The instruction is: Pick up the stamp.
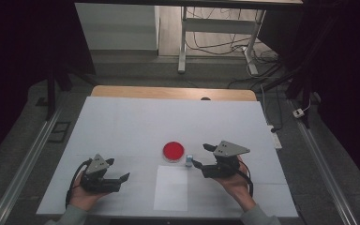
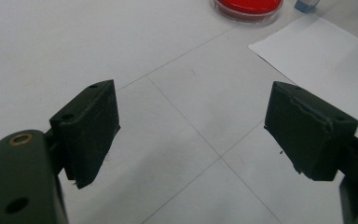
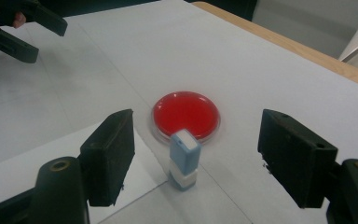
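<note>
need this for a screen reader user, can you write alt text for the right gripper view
The right gripper stands open, its two black jaws either side of a small blue and white block upright on the white table. Just behind the block lies a round red dish; the left gripper shows at far upper left.

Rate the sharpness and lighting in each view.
High view: dim, dark surroundings, small blue block tiny. Right gripper view: the block and red dish fairly sharp, near jaws soft. Left gripper view: evenly lit, the dish cropped at the top.
</note>
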